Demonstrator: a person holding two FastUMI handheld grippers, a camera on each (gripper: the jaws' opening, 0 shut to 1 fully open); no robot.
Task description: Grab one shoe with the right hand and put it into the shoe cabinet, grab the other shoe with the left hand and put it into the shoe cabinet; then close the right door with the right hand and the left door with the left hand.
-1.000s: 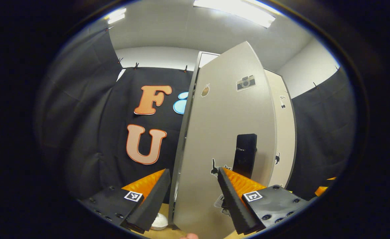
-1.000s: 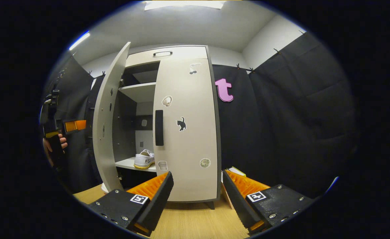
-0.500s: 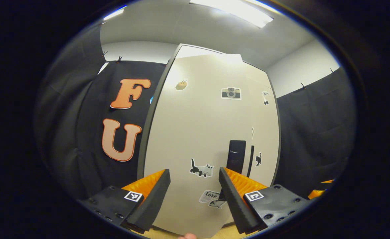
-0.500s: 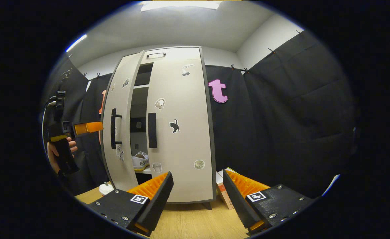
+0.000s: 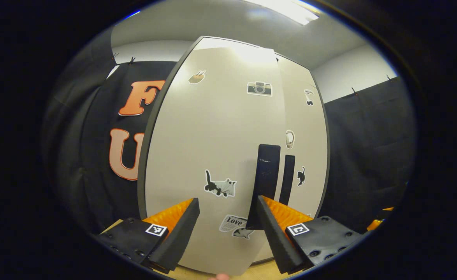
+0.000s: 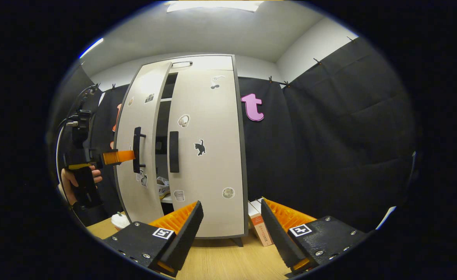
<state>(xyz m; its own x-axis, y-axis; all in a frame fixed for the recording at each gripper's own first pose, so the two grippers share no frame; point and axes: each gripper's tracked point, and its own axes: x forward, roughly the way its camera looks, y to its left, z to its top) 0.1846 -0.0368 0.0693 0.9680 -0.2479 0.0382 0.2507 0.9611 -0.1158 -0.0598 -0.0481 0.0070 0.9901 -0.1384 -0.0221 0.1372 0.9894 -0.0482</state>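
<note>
The shoe cabinet (image 6: 209,116) stands pale grey with stickers on its doors. Its right door (image 6: 213,171) is closed. Its left door (image 6: 131,116) stands slightly ajar, leaving a narrow dark gap. Through the gap I see a white shoe (image 6: 161,187) on a shelf. My left gripper (image 5: 227,202) is open, right up against the left door (image 5: 213,136) beside its black handle (image 5: 266,175). In the right gripper view a hand (image 6: 71,181) holds the left gripper (image 6: 118,156) at that door's handle (image 6: 137,149). My right gripper (image 6: 230,206) is open and empty, away from the cabinet's front.
A small box (image 6: 257,227) leans by the cabinet's right foot. A white round object (image 6: 119,221) lies on the wooden floor (image 6: 220,260) by the left door's lower corner. Black cloth walls surround the cabinet on both sides.
The left door has swung from wide open to nearly closed, with my left gripper following it in. The shoe is now mostly hidden behind the doors. My right gripper barely moved.
</note>
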